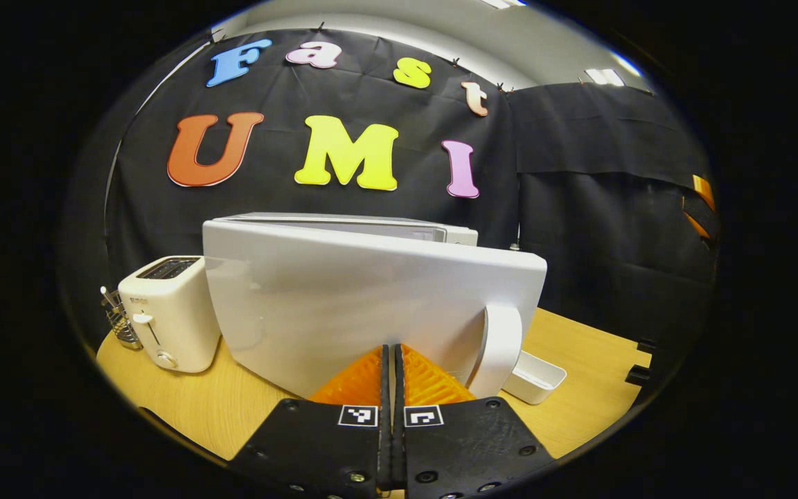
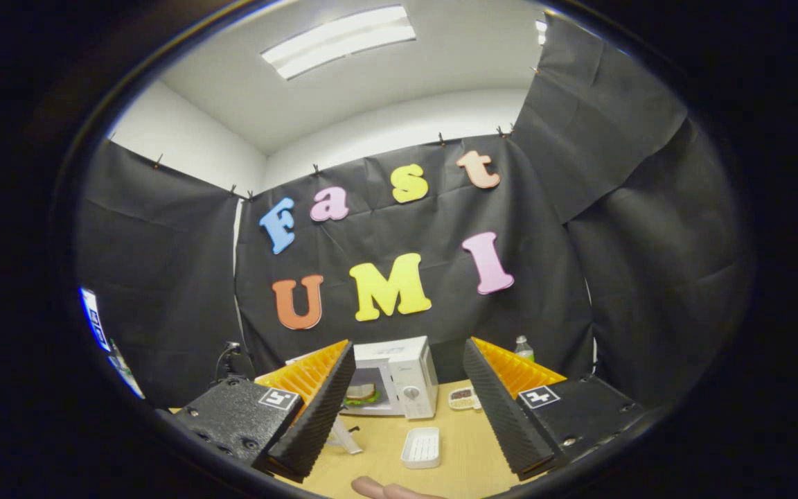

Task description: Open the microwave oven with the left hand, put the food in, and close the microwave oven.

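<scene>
Microwave oven (image 2: 399,378) stands at the back of the wooden table (image 2: 461,443), well away from the right gripper. Door (image 1: 371,305) swung out; its outer face sits right in front of the left gripper (image 1: 391,378), handle (image 1: 499,350) just right of the fingers. Food, a sandwich (image 2: 361,393), is already inside the cavity, seen through the opening in the right gripper view. Only closing looks left.

Left gripper: fingers pressed together, nothing between them, tips at or near the door face; contact cannot be told.
Right gripper (image 2: 406,402): fingers spread wide, empty, held back.

Risks, as judgement:
- Pushing near the handle edge with closed tips could slip off the smooth face.
- A hard shove may slide the whole oven toward the toaster (image 1: 167,312).
- The white tray (image 1: 534,378) under the door's swing may be clipped.
- The door may not latch if the push stops short.
</scene>
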Available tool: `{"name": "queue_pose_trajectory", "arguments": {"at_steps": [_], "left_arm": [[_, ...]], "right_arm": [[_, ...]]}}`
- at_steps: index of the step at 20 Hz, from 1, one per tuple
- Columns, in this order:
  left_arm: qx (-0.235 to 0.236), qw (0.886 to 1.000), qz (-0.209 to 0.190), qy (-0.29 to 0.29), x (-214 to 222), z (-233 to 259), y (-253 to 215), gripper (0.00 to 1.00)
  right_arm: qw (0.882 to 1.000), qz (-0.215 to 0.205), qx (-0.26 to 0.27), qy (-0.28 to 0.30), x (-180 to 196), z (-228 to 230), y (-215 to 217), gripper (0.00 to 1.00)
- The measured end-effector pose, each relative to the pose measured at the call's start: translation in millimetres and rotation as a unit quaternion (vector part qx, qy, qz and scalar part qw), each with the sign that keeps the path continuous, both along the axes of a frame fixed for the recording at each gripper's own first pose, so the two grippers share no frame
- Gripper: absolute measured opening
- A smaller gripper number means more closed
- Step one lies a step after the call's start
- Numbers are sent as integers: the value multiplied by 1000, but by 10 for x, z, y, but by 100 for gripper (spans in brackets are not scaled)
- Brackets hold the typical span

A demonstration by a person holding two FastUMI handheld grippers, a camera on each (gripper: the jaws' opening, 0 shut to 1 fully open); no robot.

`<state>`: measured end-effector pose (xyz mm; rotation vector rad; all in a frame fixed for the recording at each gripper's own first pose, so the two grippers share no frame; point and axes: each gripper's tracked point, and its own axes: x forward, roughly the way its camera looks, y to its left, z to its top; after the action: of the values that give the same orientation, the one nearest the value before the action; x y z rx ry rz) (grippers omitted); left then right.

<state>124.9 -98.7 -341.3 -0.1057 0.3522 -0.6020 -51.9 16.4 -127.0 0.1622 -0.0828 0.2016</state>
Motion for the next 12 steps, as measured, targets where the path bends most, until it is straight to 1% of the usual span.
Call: {"name": "queue_pose_trajectory", "arguments": {"at_steps": [4,5,6,9,10,11,12], "left_arm": [[0,1000,0,-12,224,65,-276,0],[1,1000,-4,-10,258,56,-344,0],[8,1000,-2,-14,317,47,-388,0],[22,1000,5,-16,493,-7,-496,0],[24,1000,6,-15,548,-12,-542,0],[22,1000,3,-15,588,-13,-598,0],[24,1000,3,-20,639,-10,-646,0]], "right_arm": [[1000,-6,-4,3,38,-26,-62,100],[1000,-7,-6,3,51,-36,-81,91],[1000,-6,-5,3,59,-45,-92,100],[1000,-8,3,4,124,-67,-171,100],[1000,-8,2,6,136,-97,-192,90],[1000,-7,1,8,156,-128,-214,100],[1000,-7,1,11,177,-163,-236,100]]}}
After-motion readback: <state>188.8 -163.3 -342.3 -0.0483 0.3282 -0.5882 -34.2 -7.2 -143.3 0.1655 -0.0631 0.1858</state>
